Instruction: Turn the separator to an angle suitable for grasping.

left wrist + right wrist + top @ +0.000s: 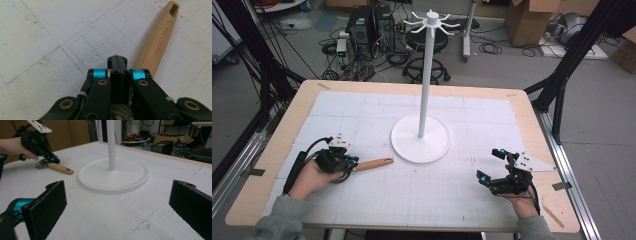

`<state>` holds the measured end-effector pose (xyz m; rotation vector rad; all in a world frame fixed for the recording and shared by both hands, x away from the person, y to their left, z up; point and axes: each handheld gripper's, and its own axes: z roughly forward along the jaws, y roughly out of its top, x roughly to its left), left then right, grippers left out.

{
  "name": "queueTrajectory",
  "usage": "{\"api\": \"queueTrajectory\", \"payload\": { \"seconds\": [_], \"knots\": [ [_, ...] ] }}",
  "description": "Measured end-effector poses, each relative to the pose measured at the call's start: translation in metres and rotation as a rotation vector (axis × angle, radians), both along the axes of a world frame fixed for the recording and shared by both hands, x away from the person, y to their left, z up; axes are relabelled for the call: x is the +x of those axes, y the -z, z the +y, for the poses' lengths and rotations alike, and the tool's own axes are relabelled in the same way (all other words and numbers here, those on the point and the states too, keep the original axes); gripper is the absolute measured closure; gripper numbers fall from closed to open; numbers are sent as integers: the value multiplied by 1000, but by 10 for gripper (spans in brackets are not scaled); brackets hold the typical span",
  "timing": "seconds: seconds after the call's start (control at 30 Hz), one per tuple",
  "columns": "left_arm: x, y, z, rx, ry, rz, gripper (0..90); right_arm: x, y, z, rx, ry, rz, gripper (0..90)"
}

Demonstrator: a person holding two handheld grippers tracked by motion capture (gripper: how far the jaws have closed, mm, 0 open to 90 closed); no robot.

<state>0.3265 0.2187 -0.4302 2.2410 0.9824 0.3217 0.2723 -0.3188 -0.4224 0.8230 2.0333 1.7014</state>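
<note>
Wooden-handled kitchen tool (373, 164) is lying flat on the white gridded mat (362, 200), left of the white stand's base (420, 142). Left gripper (117, 60) sits right beside the handle with its jaws pinched together on nothing. Right gripper (488, 167) rests well apart near the right edge, jaws spread wide

**Surfaces in front of you**

Your tool's handle (158, 42) is smooth, matt wood with stamped lettering. The stand (420, 137) looks like matt white plastic. The table (532, 120) has a pale wood rim under scuffed gridded paper. Your fingers (48, 207) carry rough black pads.
</note>
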Motion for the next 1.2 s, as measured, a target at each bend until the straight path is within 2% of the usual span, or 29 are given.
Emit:
{"api": "queueTrajectory", "payload": {
  "seconds": [0.17, 0.33, 0.67, 1.2],
  "knots": [
    [-1, 0, 4, -14, -3, 17, 900, 0, 0, 0, -4, -1, -2, 6],
    [-4, -1, 2, 8, -6, 2, 900, 1, 0, 1, -2, 1, -2, 6],
    [-8, -3, -1, 30, -1, 19, 900, 1, 0, 1, -3, -2, -1, 6],
    [-10, -3, -1, 25, 5, 22, 900, 1, 0, 1, -4, -3, 0, 6]
  ]
}}
